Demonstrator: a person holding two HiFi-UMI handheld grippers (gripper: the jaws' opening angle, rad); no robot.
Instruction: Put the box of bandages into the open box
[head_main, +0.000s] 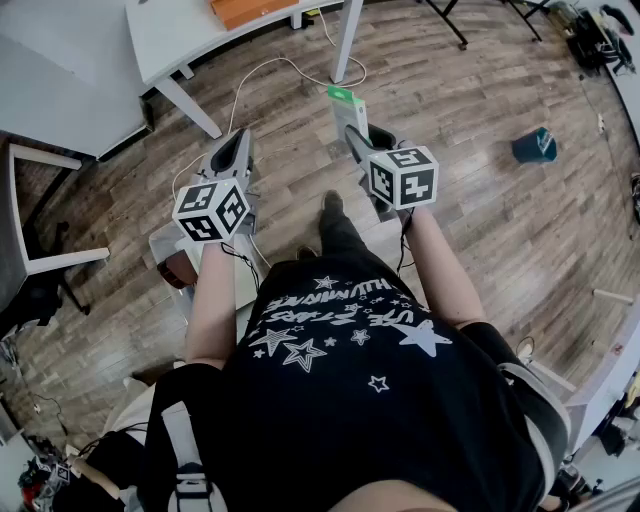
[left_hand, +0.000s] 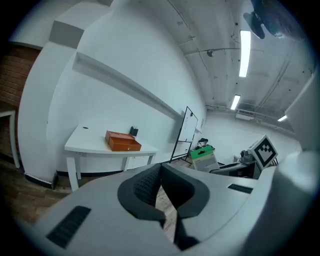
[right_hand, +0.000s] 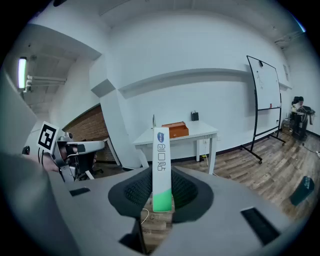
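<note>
My right gripper (head_main: 358, 132) is shut on the bandage box (head_main: 346, 108), a slim white carton with a green end, held upright in the air above the wood floor. In the right gripper view the bandage box (right_hand: 161, 167) stands between the dark pads (right_hand: 186, 190), edge on to the camera. The orange box (right_hand: 175, 129) sits on a white table (right_hand: 200, 134) some way ahead. My left gripper (head_main: 236, 142) is held level beside the right one, shut with nothing in it. The left gripper view shows the orange box (left_hand: 122, 141) and the bandage box (left_hand: 202, 156) off to the right.
A whiteboard on a stand (right_hand: 265, 90) is right of the table. A blue bin (head_main: 535, 146) lies on the floor to my right. A white cable (head_main: 270, 70) loops under the table (head_main: 190, 35). White furniture (head_main: 30, 215) is at my left.
</note>
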